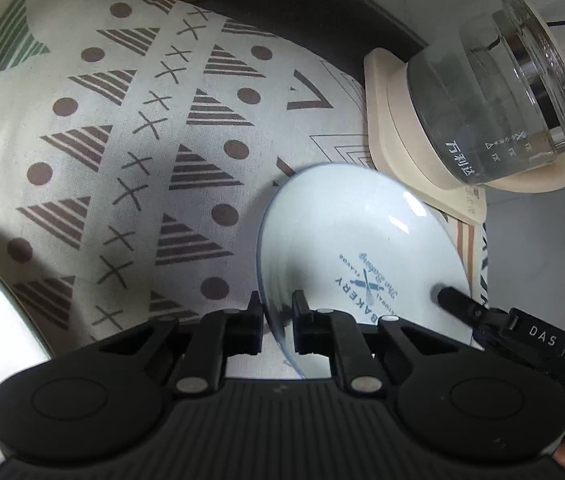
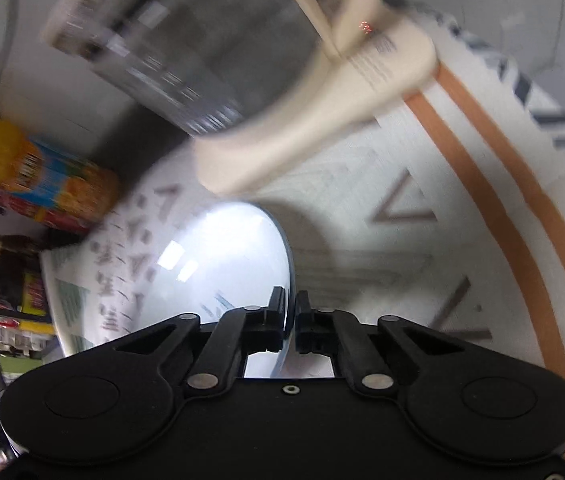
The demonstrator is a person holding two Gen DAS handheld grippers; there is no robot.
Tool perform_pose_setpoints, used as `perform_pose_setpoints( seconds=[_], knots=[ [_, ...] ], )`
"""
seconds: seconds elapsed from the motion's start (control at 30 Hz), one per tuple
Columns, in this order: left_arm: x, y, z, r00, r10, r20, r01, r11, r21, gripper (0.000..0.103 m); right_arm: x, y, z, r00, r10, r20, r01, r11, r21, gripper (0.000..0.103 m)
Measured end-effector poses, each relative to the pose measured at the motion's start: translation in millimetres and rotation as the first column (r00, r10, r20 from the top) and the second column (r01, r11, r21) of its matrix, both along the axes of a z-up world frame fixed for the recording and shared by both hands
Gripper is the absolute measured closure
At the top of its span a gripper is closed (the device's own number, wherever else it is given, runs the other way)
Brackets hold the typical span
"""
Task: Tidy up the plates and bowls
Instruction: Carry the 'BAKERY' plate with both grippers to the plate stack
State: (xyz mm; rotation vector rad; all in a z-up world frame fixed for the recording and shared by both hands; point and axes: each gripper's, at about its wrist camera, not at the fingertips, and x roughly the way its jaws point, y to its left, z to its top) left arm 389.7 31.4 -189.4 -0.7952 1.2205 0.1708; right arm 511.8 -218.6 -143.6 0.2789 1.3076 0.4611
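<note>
Left wrist: both hand-held grippers (image 1: 278, 312) pinch the empty plate (image 1: 358, 248).

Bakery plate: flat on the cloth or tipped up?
Tipped up. The plate stands on edge over the patterned cloth, its printed face toward the left wrist camera, with the left gripper and right gripper clamping opposite rims.

Glossy glazed plate (image 1: 362, 248); matt woven tablecloth (image 1: 122, 140); clear glass kettle (image 1: 514, 92) on a seemingly plastic base (image 1: 394, 128).
</note>
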Motion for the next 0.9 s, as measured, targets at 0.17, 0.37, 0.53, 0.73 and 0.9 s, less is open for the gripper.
perform_pose_setpoints(
  seconds=[0.17,0.37,0.53,0.73,0.9],
  knots=[
    [9,18,21,0.998,-0.063,0.018,0.062,0.997,0.041,0.091,-12,11,12,0.997,-0.056,0.048,0.056,0.998,0.015,0.098],
    [17,38,46,0.979,-0.192,0.065,0.187,0.980,0.068,0.091,-42,30,33,0.983,-0.154,0.103,0.153,0.988,0.023,0.098],
    [18,42,67,0.949,-0.292,0.121,0.279,0.954,0.114,0.091,-81,36,57,0.946,-0.276,0.170,0.275,0.961,0.026,0.097],
    [11,47,75,0.910,-0.378,0.172,0.365,0.925,0.103,0.091,-115,41,78,0.903,-0.356,0.240,0.362,0.932,0.019,0.097],
    [-4,51,82,0.890,-0.411,0.195,0.396,0.911,0.111,0.091,-140,47,86,0.880,-0.387,0.276,0.400,0.917,0.012,0.097]
  ],
)
